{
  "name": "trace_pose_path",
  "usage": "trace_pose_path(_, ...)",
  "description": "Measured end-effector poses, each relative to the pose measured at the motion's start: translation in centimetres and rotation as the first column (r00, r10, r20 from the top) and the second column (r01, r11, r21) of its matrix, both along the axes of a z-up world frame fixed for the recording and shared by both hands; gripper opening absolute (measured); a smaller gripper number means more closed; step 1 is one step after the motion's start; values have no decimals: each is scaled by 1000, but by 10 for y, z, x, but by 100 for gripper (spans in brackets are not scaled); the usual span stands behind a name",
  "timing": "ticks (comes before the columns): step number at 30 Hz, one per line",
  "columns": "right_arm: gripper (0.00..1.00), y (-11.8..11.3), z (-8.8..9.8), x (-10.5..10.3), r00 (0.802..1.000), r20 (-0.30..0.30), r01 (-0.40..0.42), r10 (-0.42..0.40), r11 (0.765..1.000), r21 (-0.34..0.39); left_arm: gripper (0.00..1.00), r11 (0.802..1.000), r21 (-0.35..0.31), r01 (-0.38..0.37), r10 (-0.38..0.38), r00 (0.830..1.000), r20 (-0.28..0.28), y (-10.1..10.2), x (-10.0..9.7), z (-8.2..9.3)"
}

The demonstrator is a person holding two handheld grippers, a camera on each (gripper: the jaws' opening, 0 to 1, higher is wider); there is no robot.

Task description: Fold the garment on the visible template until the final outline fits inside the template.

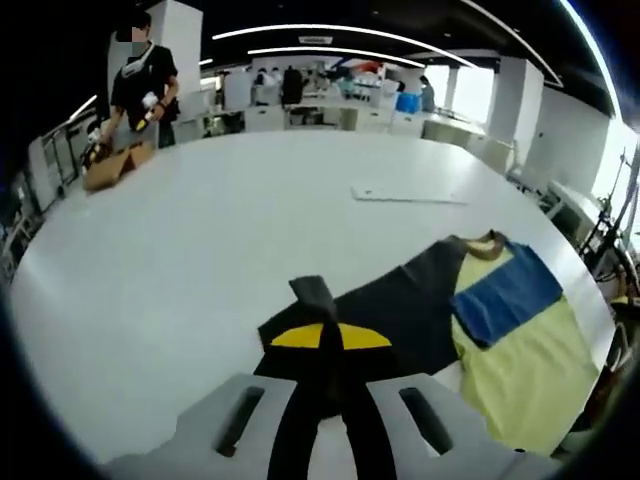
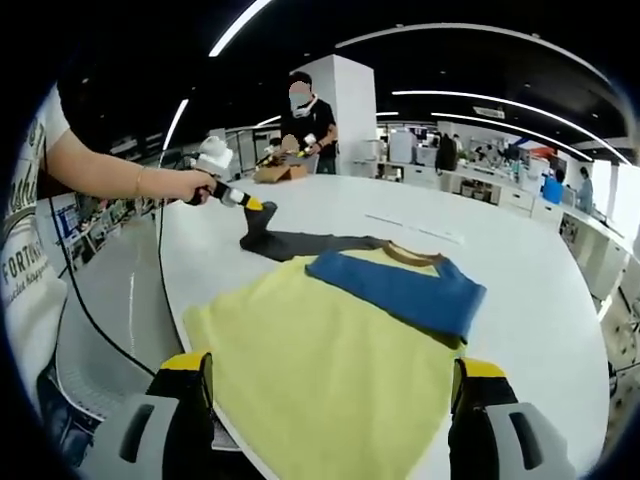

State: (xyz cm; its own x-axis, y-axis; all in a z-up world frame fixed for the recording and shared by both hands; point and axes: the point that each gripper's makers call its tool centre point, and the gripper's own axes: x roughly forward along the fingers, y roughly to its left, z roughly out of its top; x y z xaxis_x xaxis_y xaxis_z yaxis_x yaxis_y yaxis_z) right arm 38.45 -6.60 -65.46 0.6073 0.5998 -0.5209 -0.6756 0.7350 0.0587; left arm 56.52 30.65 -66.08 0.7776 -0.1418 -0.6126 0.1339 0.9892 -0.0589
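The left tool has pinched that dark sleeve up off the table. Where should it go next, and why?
Probably carry it across and lay it on the yellow body. The left gripper is shut on the dark sleeve, lifted off the table, while the blue sleeve already lies folded in.

The letters "FORTN", cut off at the view's edge, stand in dark print on the person's white T-shirt, at nine o'clock in the right gripper view.
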Motion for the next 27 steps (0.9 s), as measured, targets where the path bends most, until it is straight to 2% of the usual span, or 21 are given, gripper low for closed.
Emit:
trace_pose_path(21,99,4,-2,-1,1000,0,-11,11,1000,1,0,995,-61,74,-74,997,-4,-63,11,-1)
trace_pose_path(24,99,5,-2,0,1000,0,-13,13,1000,2,0,994,-84,75,-76,997,-5,-71,12,-1)
trace_pose_path(25,99,5,-2,0,1000,0,-15,15,1000,-1,0,991,-118,61,-61,998,-2,-75,13,1)
trace_pose_path(27,99,6,-3,-1,1000,-2,-20,20,1000,-4,0,989,-134,59,-59,998,3,-79,16,3)
